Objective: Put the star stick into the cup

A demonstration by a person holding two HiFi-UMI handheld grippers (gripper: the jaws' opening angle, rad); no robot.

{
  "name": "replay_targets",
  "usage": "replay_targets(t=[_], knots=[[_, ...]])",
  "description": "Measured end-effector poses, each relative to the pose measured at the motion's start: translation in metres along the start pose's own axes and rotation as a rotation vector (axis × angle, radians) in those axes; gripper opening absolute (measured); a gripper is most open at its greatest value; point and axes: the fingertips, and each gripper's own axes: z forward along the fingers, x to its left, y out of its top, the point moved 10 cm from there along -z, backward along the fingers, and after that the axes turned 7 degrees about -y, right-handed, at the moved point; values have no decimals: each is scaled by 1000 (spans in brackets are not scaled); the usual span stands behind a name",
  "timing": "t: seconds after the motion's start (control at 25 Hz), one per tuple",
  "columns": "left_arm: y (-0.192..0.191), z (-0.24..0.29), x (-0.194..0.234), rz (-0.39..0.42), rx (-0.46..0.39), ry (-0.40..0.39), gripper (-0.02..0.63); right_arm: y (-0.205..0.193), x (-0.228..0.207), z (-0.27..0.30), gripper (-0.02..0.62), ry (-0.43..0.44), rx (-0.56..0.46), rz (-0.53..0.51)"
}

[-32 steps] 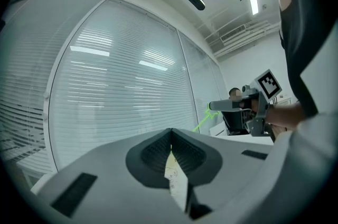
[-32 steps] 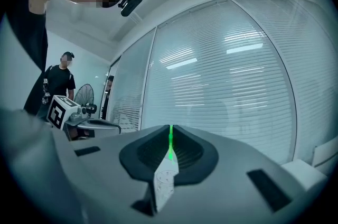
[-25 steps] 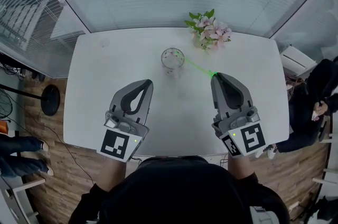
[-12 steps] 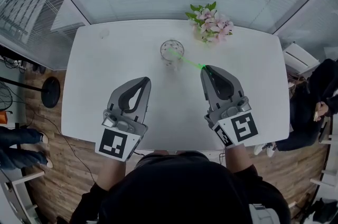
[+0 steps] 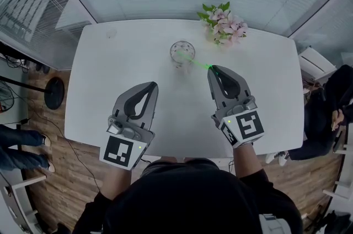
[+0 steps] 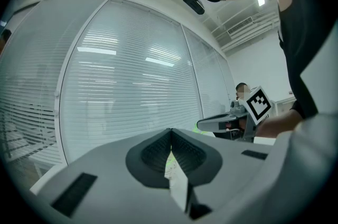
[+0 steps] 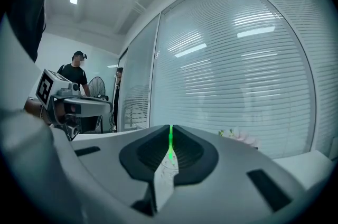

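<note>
The right gripper (image 5: 212, 68) has its jaws nearly together, pinched on the thin green star stick (image 5: 194, 60). In the right gripper view the stick shows as a bright green line in the slit between the pads. From the jaw tips the stick runs forward and to the left, and its far end lies within the rim of the clear cup (image 5: 182, 54) as seen from above. Whether it dips inside cannot be told. The cup stands on the white desk (image 5: 110, 89) just ahead of these jaws, with a bunch of flowers (image 5: 224, 24) beyond them to the right. The left gripper (image 5: 153, 85) has its jaws together on nothing, level over the desk, with the cup ahead and to their right.
</note>
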Motion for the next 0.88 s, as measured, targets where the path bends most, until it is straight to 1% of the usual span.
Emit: replay_targets(t=[0.2,0.36,0.52,0.88], knots=[[0,-1,0,-2,2,-2,14,-12,2,9,21,2,22,-6],[0,-1,2,1,7,-1,14,-22,3,15,21,7,31,13],[-1,0,3,4,15,-1,14,-24,7,21,21,24,36,17],[-4,-1,7,2,17,6,14,-36,5,31,21,17,55,15]])
